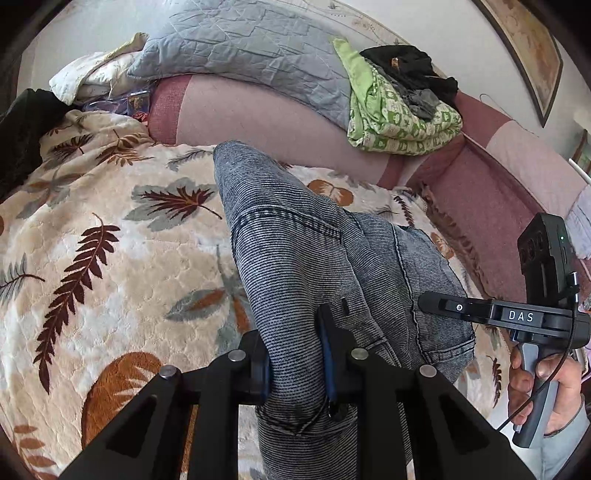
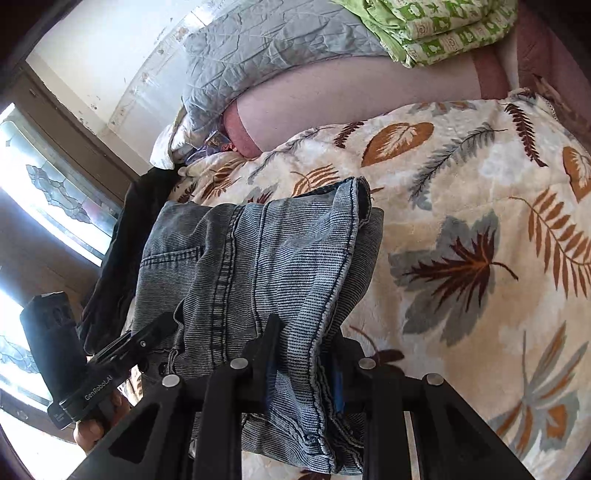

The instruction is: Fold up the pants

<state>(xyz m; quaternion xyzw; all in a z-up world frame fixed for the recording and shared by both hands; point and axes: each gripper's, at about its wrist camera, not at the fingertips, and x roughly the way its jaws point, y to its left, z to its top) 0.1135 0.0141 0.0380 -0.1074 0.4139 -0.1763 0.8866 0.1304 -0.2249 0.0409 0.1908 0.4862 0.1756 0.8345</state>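
Denim, grey-blue and ribbed, the jeans run lengthwise away from both grippers, stretched over the leaf-patterned blanket toward the pink sofa back. Left gripper is clamped on one bunched end; right gripper pinches the seamed edge just beside it.

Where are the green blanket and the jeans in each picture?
Left wrist view: the folded green blanket lies upper right; the jeans fill the centre, clamped in the left hand-held gripper.
Right wrist view: the green blanket sits at the top edge; the jeans are centre-left, clamped in the right hand-held gripper.
Shared landmark: the leaf-print blanket.
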